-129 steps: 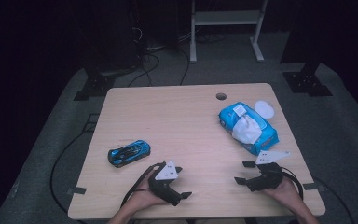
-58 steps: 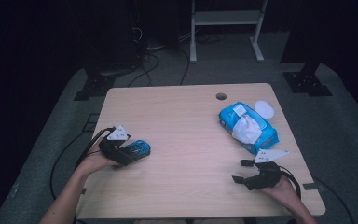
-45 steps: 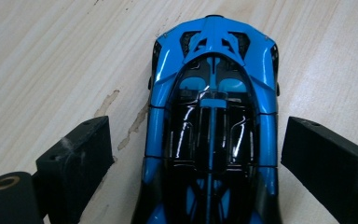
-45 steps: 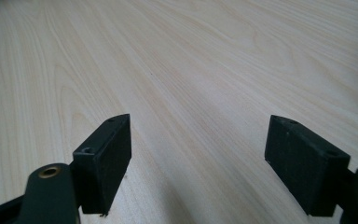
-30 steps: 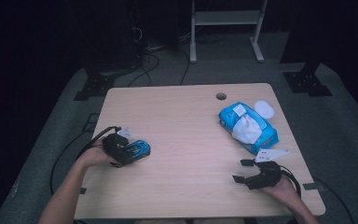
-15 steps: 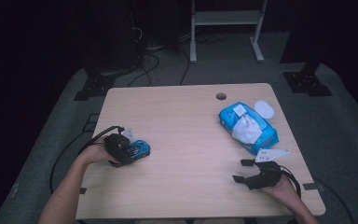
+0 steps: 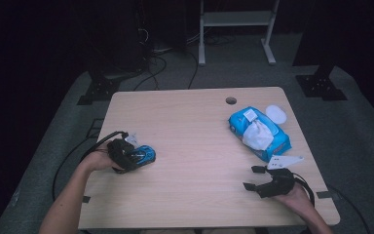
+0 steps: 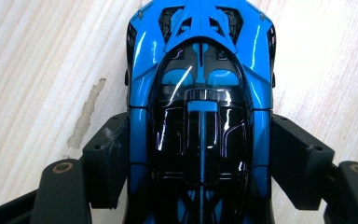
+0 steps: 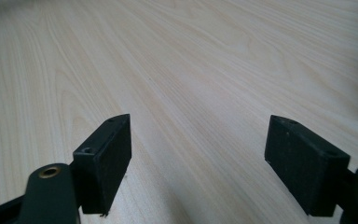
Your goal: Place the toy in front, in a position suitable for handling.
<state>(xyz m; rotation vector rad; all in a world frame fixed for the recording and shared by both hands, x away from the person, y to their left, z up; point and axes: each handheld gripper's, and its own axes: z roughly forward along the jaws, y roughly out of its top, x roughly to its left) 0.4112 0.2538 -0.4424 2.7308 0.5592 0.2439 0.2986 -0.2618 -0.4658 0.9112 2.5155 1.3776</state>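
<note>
A glossy blue toy car (image 8: 200, 107) with a black canopy and black vents sits upright on the pale wooden surface (image 7: 195, 146), near its left edge. Its sides lie between the left gripper's (image 8: 200, 158) pads.

Black hand-held gripper (image 7: 126, 155) jaws, brass-ringed screw holes (both), trailing cable

I sit at a light wooden table (image 7: 195, 122) with a round cable hole (image 7: 231, 101) near its far edge. Under it lies grey carpet (image 7: 350, 131). Beyond the table the room is dark; a white metal frame (image 7: 236, 19) stands on the carpet, black cables (image 7: 163, 61) trail across it, and black stand feet (image 7: 97, 90) (image 7: 320, 85) rest on either side.
</note>
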